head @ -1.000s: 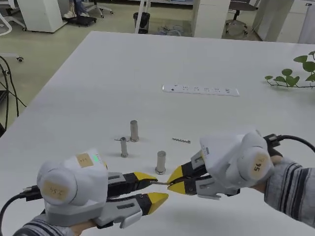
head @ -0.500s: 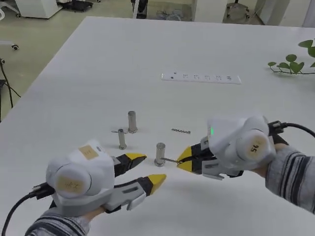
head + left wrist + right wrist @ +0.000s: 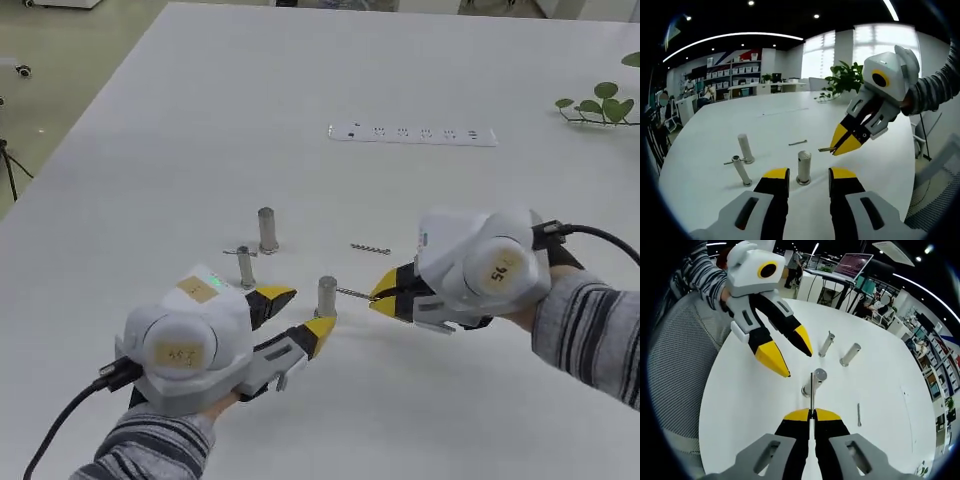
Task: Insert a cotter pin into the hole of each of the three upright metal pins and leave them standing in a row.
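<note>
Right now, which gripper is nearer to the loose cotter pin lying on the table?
Right. The right gripper is just on the person's side of the loose cotter pin; the left gripper is farther, past the nearest metal pin.

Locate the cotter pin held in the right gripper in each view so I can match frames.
Head view: cotter pin at centre, between the right gripper and the nearest metal pin.
Left gripper view: cotter pin right of centre, poking left from the right gripper.
Right gripper view: cotter pin at centre, running up from the gripper.
Shared landmark: the nearest metal pin.
</note>
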The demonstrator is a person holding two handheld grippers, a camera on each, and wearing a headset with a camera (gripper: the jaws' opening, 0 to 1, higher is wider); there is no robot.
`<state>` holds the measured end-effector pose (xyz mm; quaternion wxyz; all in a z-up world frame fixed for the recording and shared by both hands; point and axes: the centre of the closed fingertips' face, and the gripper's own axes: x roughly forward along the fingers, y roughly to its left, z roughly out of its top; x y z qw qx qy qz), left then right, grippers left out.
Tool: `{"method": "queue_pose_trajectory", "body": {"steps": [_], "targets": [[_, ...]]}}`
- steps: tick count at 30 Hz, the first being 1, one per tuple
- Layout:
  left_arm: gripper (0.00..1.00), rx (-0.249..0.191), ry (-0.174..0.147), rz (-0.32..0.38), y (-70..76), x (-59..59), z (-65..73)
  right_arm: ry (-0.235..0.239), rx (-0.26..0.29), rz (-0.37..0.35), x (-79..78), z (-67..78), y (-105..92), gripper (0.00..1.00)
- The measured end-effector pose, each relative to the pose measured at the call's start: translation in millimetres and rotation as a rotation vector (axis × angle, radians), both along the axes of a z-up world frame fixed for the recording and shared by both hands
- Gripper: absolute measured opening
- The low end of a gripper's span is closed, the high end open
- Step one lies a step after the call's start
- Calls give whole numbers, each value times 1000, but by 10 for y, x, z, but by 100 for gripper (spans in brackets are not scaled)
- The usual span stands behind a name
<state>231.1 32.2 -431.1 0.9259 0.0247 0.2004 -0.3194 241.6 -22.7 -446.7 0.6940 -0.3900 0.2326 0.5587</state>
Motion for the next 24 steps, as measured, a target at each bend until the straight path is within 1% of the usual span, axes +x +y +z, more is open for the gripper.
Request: {"method": "queue_pose_trajectory", "body": {"steps": [4,6,8,11,13,15,22,24], "targets": [[28,8,8,12,-9,58,-60,-2,-16,-7,49,-48,-20,0],[27,13,17,21,-20,102,-109,-3,-22,-16,83,-73,-33,0],[26,10,29,26,-33,124,-131,0,-23,-19,102,-89,-39,0],[25,14,39,31,-49,177,-192,-2,-29,-15,119,-104,-40,0],[25,14,53,32,-55,197,-235,-5,-41,-10,135,-121,-46,0],[24,17,57,32,-60,217,-264,-10,-47,-4,151,-130,-45,0],[22,24,72,22,-126,274,-335,-2,-54,9,158,-161,-26,0],[22,18,79,24,-135,289,-353,-4,-55,17,152,-161,-15,0]]}}
